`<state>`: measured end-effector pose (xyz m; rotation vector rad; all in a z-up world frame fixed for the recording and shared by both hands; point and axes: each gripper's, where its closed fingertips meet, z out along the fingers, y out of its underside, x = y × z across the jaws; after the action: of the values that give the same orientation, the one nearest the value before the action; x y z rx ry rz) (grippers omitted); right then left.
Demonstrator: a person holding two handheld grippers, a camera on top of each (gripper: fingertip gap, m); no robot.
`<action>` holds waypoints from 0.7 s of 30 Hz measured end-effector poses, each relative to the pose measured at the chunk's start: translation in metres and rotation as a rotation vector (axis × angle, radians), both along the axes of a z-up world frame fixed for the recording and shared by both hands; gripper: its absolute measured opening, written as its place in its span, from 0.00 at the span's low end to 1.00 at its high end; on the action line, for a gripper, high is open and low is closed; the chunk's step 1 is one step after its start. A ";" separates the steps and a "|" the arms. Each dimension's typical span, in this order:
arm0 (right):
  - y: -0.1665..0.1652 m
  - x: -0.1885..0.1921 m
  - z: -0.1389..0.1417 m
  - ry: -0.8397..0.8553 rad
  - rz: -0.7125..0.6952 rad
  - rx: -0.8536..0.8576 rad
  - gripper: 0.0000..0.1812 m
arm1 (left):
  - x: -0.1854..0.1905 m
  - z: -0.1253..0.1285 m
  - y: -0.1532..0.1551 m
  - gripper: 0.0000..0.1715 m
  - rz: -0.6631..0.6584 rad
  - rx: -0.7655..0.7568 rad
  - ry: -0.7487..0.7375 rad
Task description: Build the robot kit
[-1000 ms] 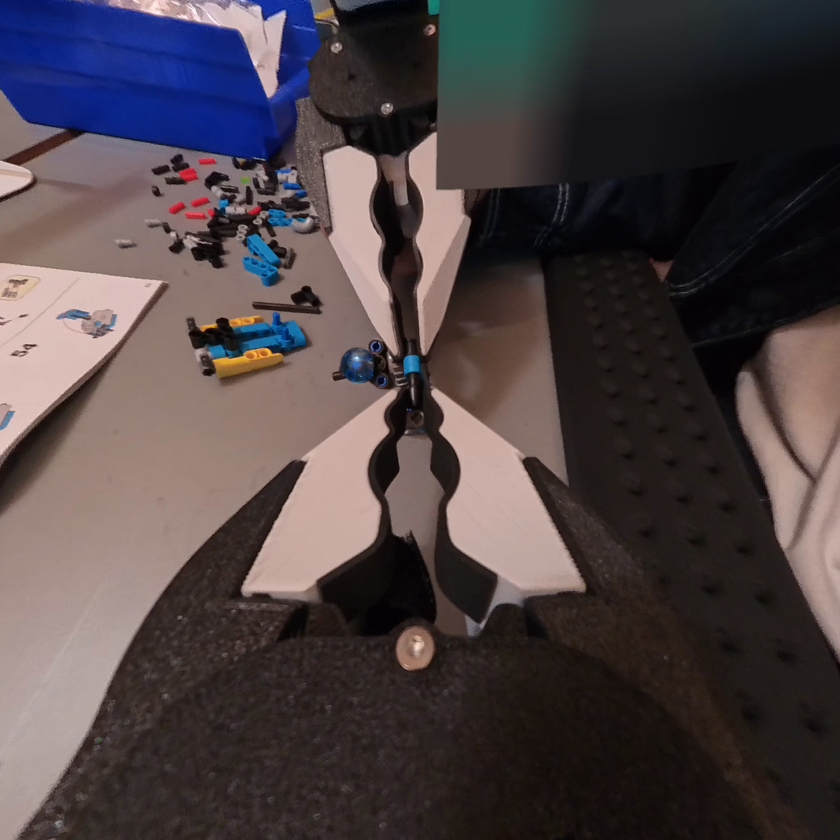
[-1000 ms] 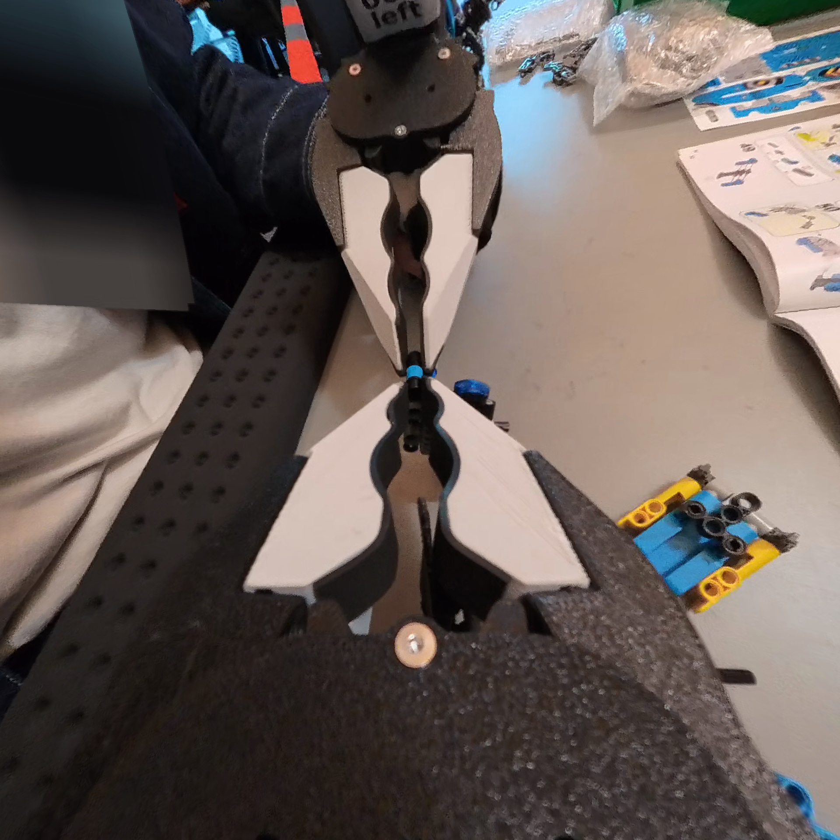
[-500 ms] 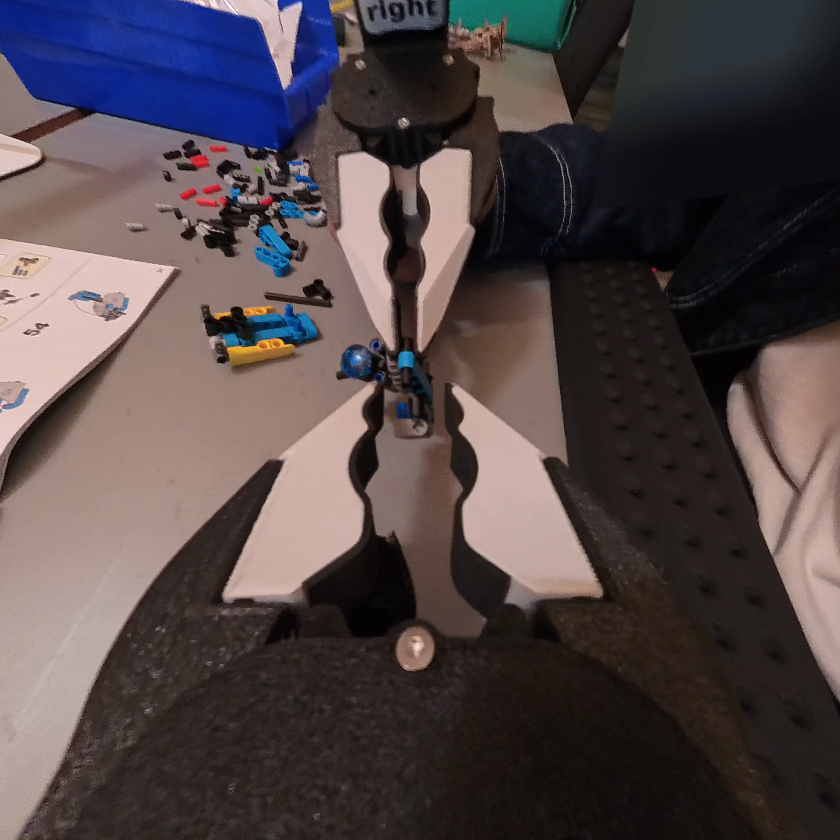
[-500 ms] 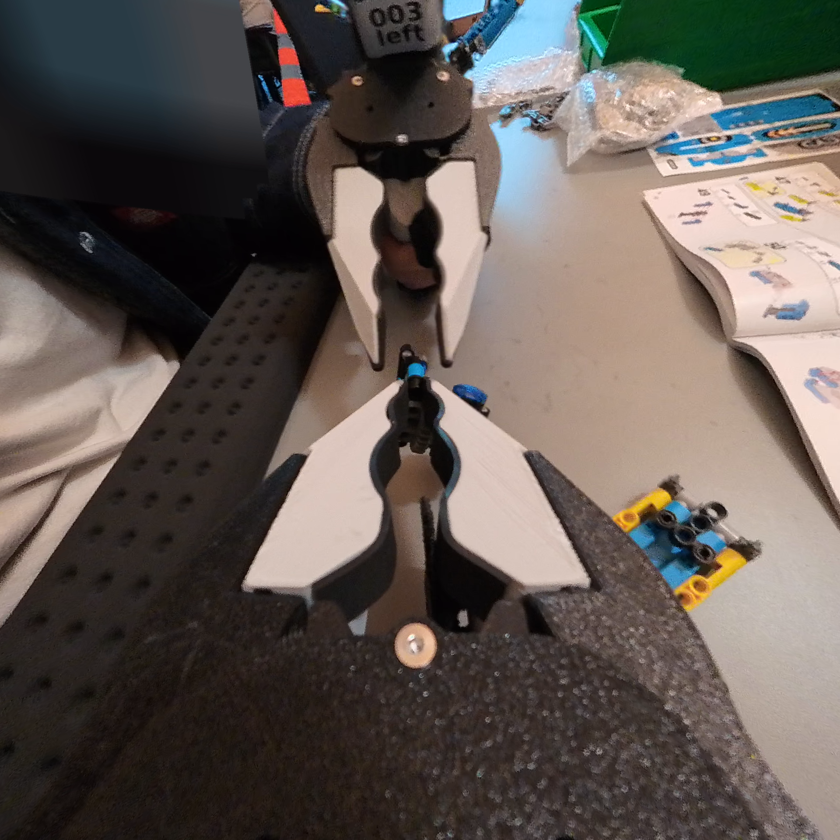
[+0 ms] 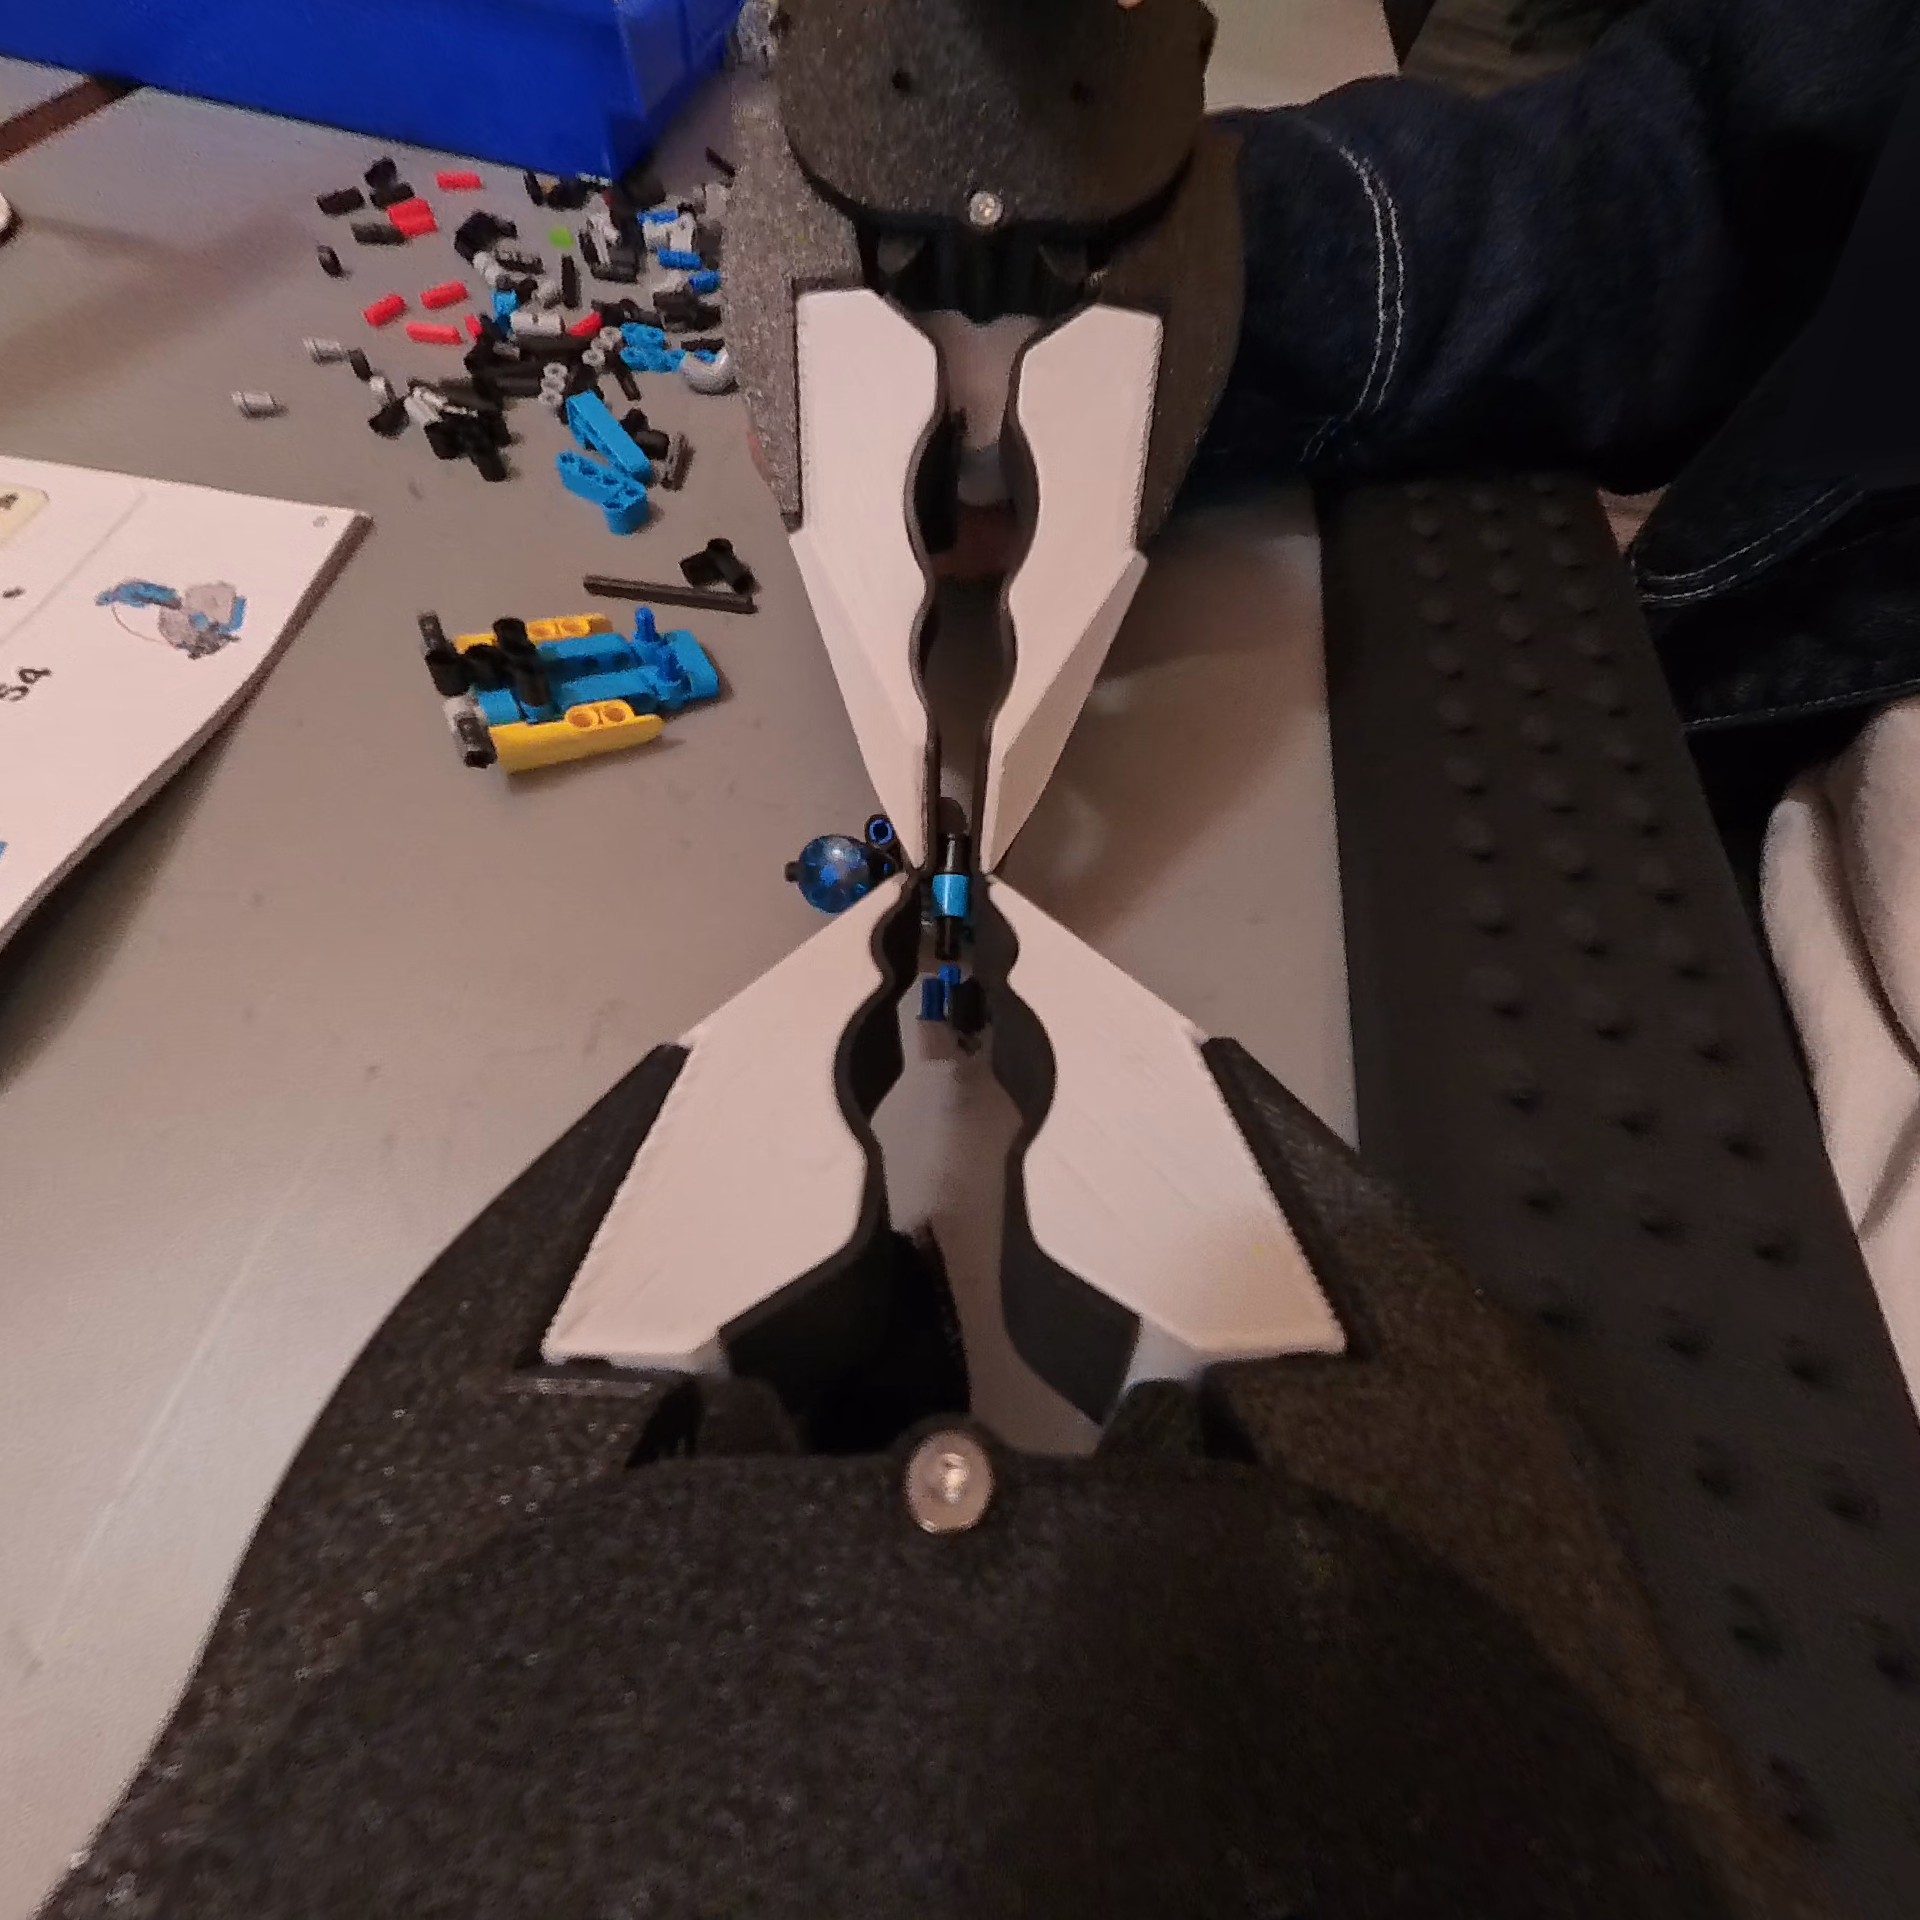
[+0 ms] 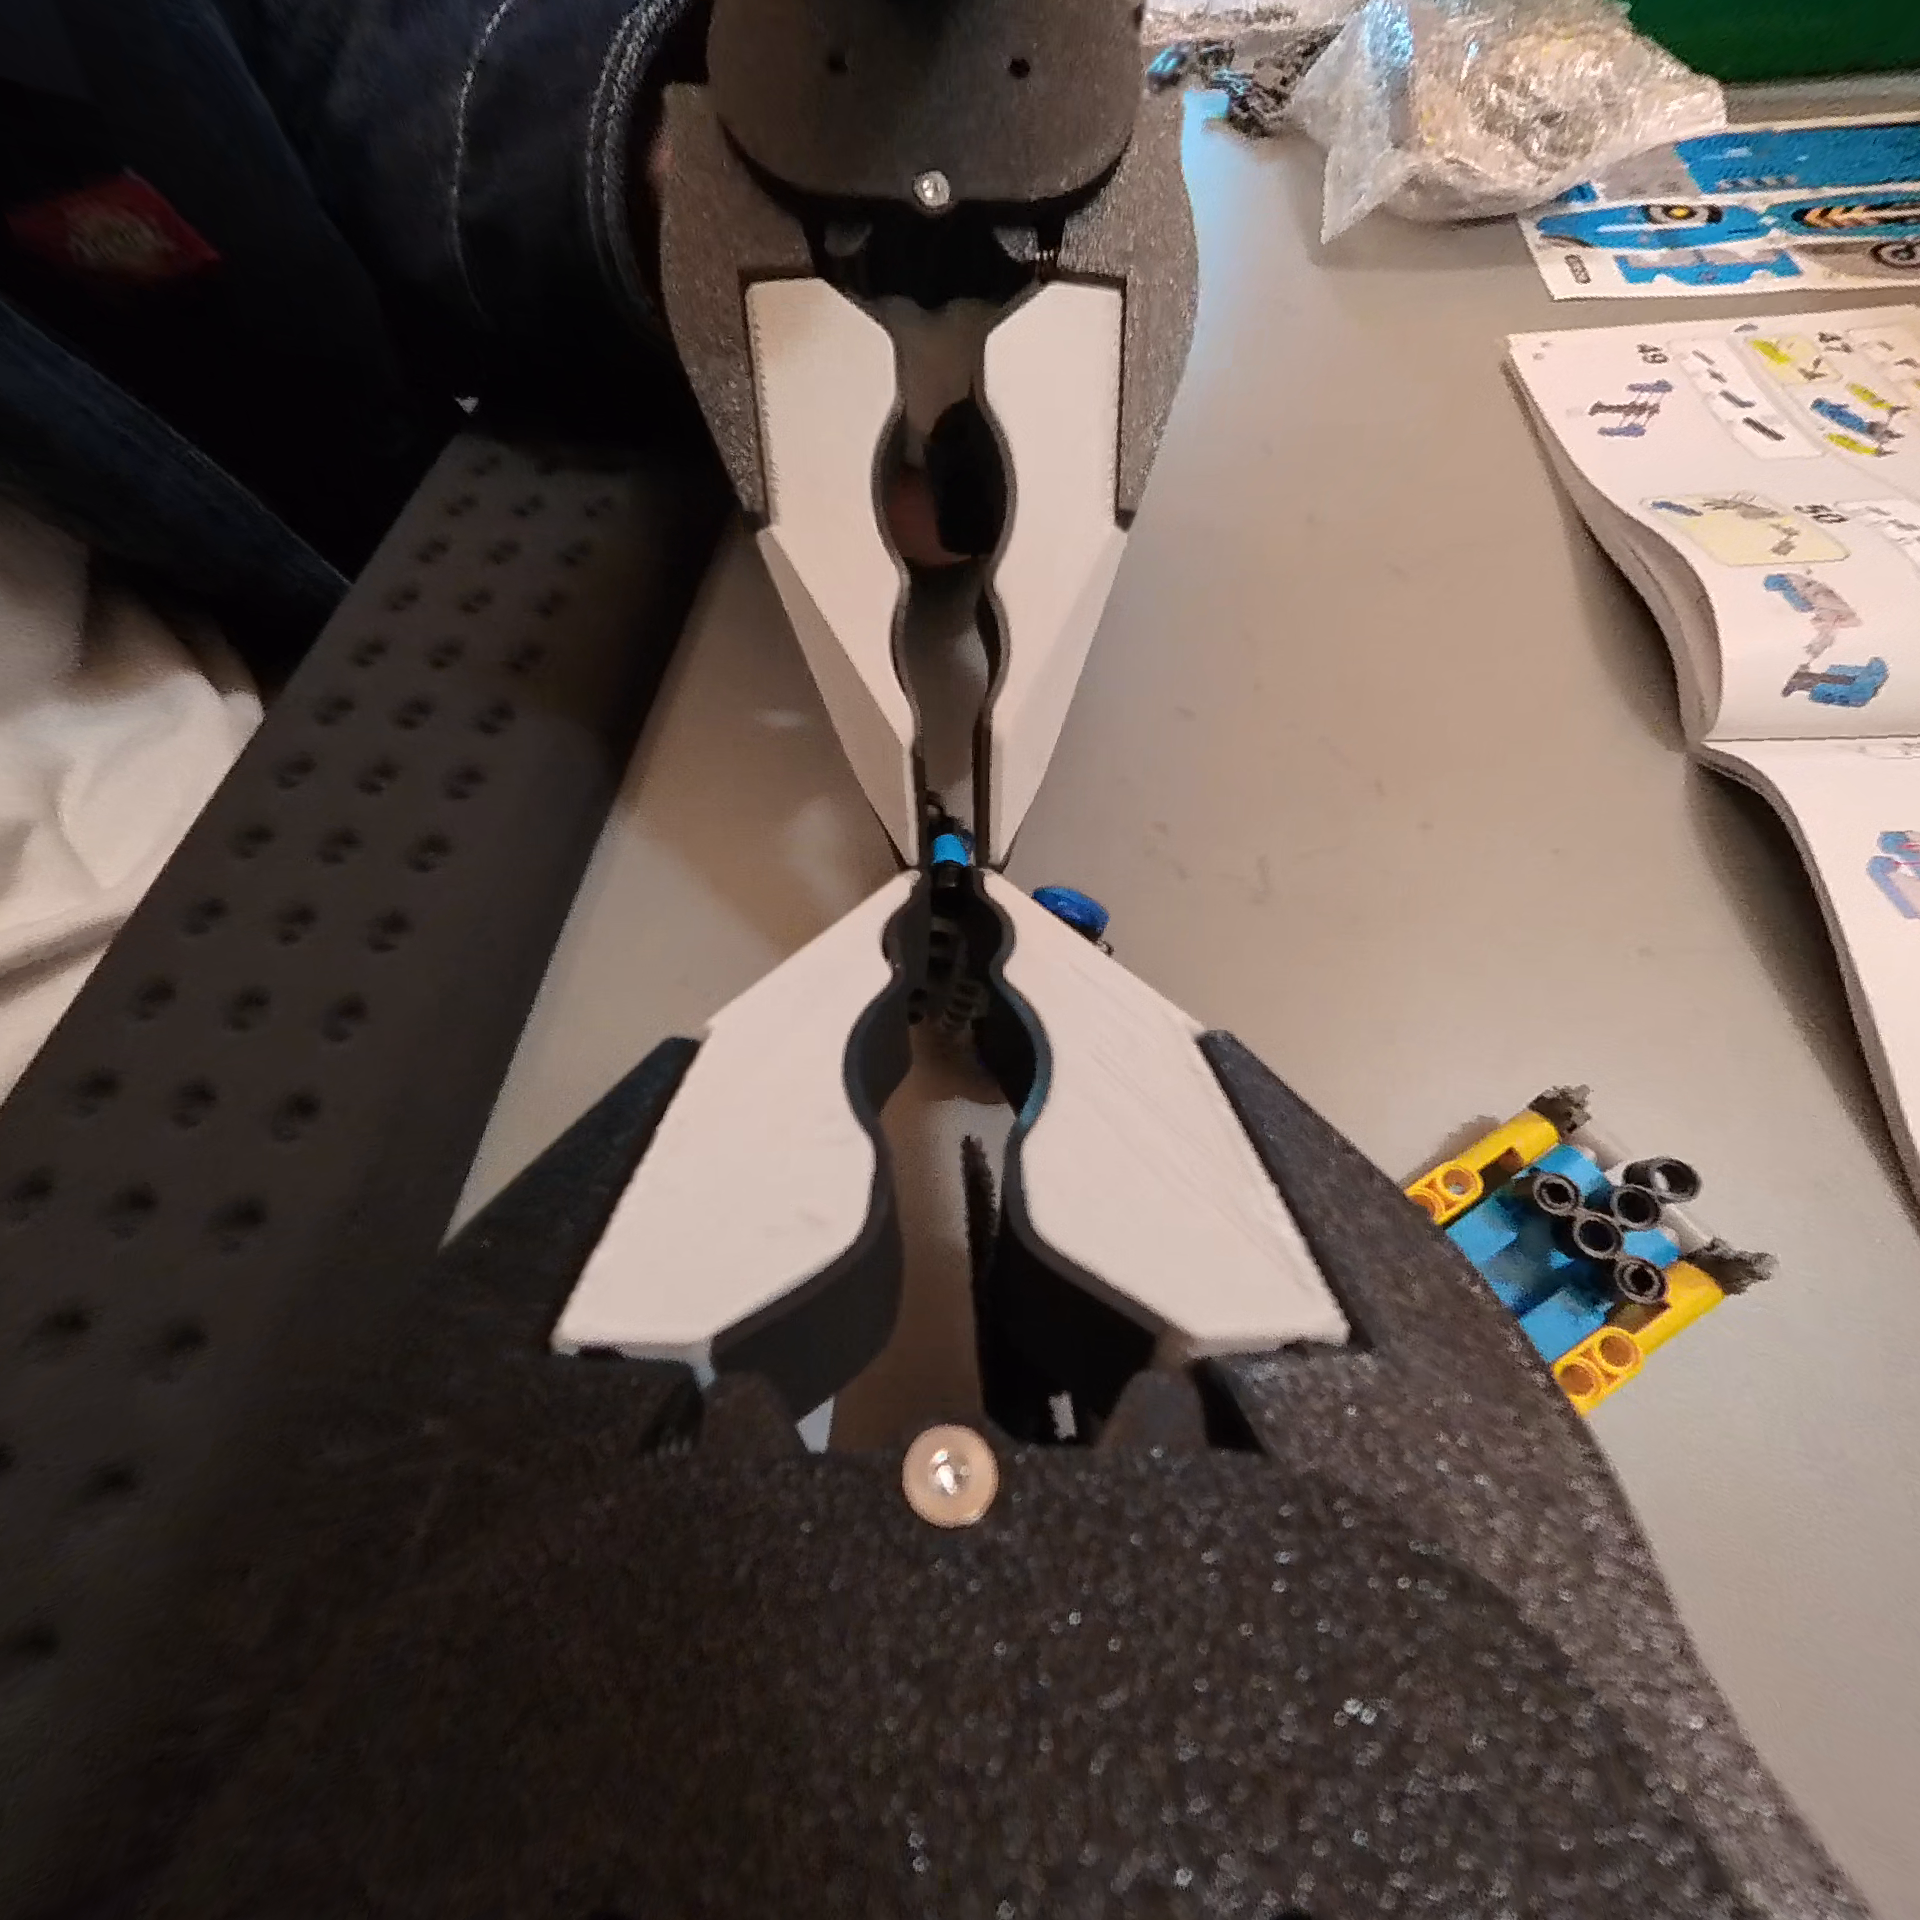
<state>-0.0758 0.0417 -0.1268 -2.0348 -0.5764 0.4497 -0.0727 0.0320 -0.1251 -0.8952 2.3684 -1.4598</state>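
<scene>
A small brick assembly (image 5: pixel 948 894) hangs between the two grippers above the grey table (image 5: pixel 312 1039): a black pin with a blue collar, dark connectors and a clear blue ball (image 5: pixel 831 875) on its left side. My left gripper (image 5: pixel 948 899) is shut on its near end. My right gripper (image 5: pixel 951 826) faces it tip to tip and is shut on the far end. In the right wrist view my right gripper (image 6: pixel 945 894) pinches the black connectors, the blue collar (image 6: pixel 948 847) sits between the left gripper's (image 6: pixel 954 842) tips, and the ball (image 6: pixel 1065 909) shows to the right.
A yellow, blue and black sub-assembly (image 5: pixel 561 686) lies on the table, also in the right wrist view (image 6: pixel 1569 1257). Behind it are a thin black axle (image 5: pixel 670 594), loose parts (image 5: pixel 540 312) and a blue bin (image 5: pixel 416 73). Booklets (image 6: pixel 1766 582), bags (image 6: pixel 1475 114) and a perforated black bar (image 5: pixel 1558 935) surround them. My left and right fingertips are right by each other. My left gripper's tips are some 12 cm from the perforated black bar (image 5: pixel 1558 935). Look for it in the right wrist view (image 6: pixel 284 1004) too.
A second ago both grippers held the assembly. Half a second ago my left gripper was open and drawn back. Now it has come forward and shut on the assembly again.
</scene>
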 end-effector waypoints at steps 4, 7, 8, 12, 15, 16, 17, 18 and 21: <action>-0.001 0.000 -0.001 0.006 0.001 -0.018 0.04 | -0.001 -0.001 0.000 0.04 0.000 0.036 -0.017; 0.000 -0.001 -0.001 -0.005 -0.001 -0.011 0.04 | -0.003 -0.001 0.000 0.04 -0.004 0.039 -0.016; 0.000 -0.001 -0.001 -0.006 0.000 -0.011 0.04 | -0.003 0.000 0.000 0.04 -0.006 0.043 -0.020; -0.003 -0.004 0.000 -0.059 0.031 0.010 0.03 | -0.007 -0.001 -0.003 0.04 -0.031 0.037 -0.020; -0.003 -0.005 -0.001 -0.082 0.036 0.021 0.03 | -0.007 -0.002 -0.004 0.05 -0.034 0.041 -0.020; -0.003 -0.004 -0.001 -0.103 0.032 0.034 0.03 | -0.006 -0.003 -0.003 0.05 -0.030 0.044 -0.021; -0.003 -0.004 -0.001 -0.106 0.034 0.038 0.03 | -0.006 -0.003 -0.004 0.05 -0.033 0.045 -0.020; -0.003 -0.004 -0.001 -0.109 0.033 0.041 0.03 | -0.007 -0.004 -0.004 0.05 -0.037 0.051 -0.020; -0.003 -0.003 0.002 -0.115 0.028 0.058 0.03 | -0.006 -0.003 -0.003 0.05 -0.020 0.069 -0.049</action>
<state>-0.0790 0.0388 -0.1253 -2.0087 -0.6811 0.3297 -0.0784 0.0290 -0.1276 -0.8117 2.3832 -1.3820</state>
